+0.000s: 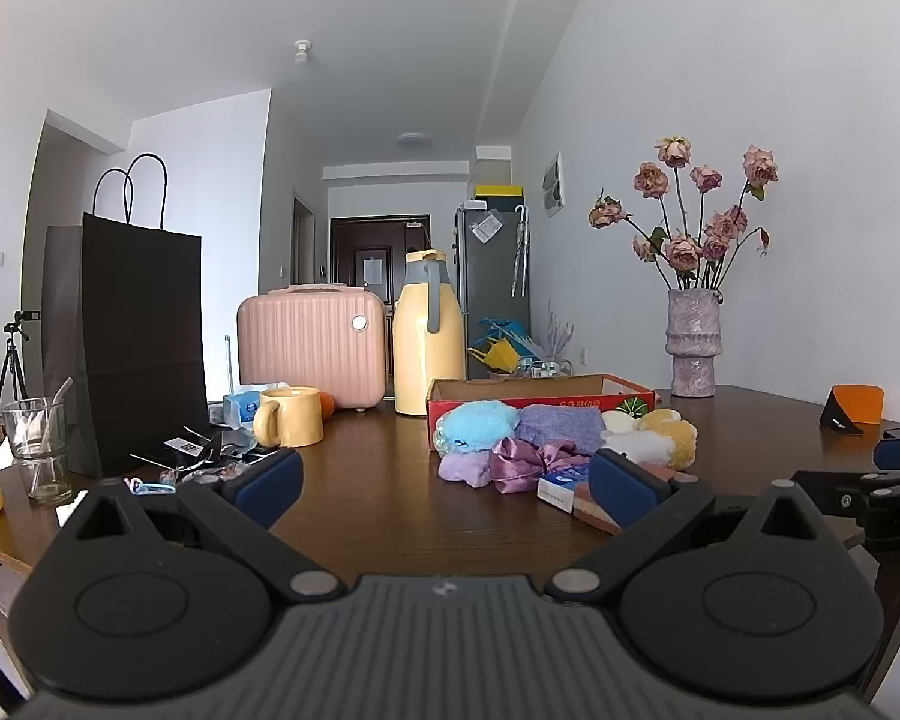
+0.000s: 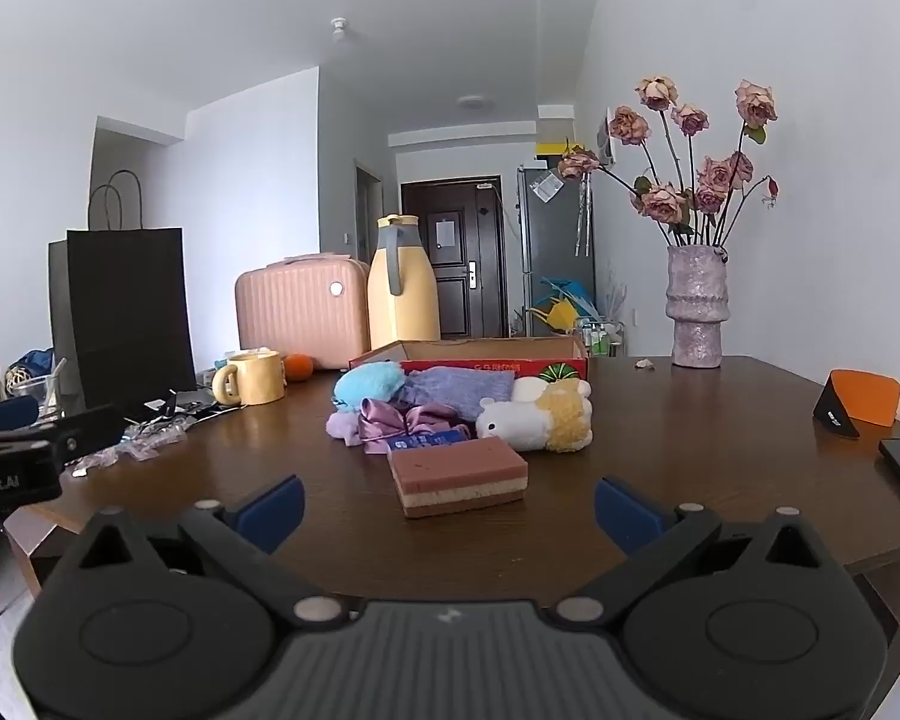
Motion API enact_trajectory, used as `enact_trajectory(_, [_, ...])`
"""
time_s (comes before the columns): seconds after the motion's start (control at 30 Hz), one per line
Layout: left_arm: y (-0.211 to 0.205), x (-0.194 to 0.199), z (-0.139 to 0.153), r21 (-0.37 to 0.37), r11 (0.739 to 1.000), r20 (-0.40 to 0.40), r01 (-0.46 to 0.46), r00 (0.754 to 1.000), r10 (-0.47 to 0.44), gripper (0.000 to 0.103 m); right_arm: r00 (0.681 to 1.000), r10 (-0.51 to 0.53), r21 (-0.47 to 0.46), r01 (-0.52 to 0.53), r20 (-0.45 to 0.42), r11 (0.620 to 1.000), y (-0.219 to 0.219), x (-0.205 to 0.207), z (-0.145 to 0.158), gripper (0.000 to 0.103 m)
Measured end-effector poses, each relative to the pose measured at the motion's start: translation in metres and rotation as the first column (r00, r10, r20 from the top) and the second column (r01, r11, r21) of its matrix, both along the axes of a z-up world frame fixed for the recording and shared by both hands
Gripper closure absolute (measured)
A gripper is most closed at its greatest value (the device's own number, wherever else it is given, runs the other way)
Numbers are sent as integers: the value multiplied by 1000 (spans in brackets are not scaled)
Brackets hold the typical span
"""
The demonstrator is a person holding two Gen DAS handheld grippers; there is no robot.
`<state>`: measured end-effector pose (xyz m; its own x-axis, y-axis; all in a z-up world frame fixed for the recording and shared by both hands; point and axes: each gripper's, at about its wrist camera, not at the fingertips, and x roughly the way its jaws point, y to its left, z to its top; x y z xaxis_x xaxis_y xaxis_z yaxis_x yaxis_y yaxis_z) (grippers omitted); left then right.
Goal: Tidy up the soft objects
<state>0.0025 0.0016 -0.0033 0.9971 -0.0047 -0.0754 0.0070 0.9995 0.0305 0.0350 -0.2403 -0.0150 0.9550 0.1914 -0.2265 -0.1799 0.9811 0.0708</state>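
A heap of soft things lies on the dark wooden table (image 2: 660,420), pressed against the front wall of a shallow red box (image 2: 492,357) whose open tray holds nothing that can be seen. Taking the box as the mark: a fluffy blue puff (image 2: 369,381) sits at its left front corner, a knitted lilac cloth (image 2: 459,390) lies along the middle of its front, and a white-and-yellow plush (image 2: 537,414) rests at its right front corner. Just in front of these lie a pale purple puff (image 2: 342,423), a shiny purple satin scrunchie (image 2: 402,423) and a small blue packet (image 2: 429,439). Nearest the camera, further out from the box, stands a layered sponge (image 2: 459,476), brownish-pink on top with a pale band below. The right gripper (image 2: 449,509) hovers before the sponge with its blue pads spread wide and nothing between them; the sponge lies just ahead of the gap, not touched. The left gripper (image 1: 447,483) is likewise spread wide and empty, the heap ahead and toward its right finger (image 1: 627,489), which hides part of the sponge.
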Motion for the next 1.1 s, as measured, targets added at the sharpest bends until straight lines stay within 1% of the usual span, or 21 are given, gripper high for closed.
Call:
enact_trajectory(0.33, [0, 0, 1, 8, 1000, -4, 0, 1000, 0, 0, 1000, -4, -4, 4, 4, 1000, 0, -1, -1, 0])
enact_trajectory(0.67, [1, 3, 3, 14, 1000, 10, -13, 1000, 13, 0, 1000, -4, -18, 5, 17, 1000, 2, -3, 1, 0])
enact_trajectory(0.77, [-1, 4, 1, 32, 999, 4, -16, 1000, 16, 0, 1000, -2, -21, 3, 24, 1000, 2, -4, 2, 0])
enact_trajectory(0.83, [-3, 2, 0, 41, 999, 16, -17, 1000, 16, 0, 1000, 0, -23, 0, 25, 1000, 3, -4, 3, 0])
enact_trajectory(1.1, [-4, 3, 1, 45, 999, 18, -19, 1000, 19, 0, 999, 15, -49, -13, 44, 999, 8, -7, 6, 0])
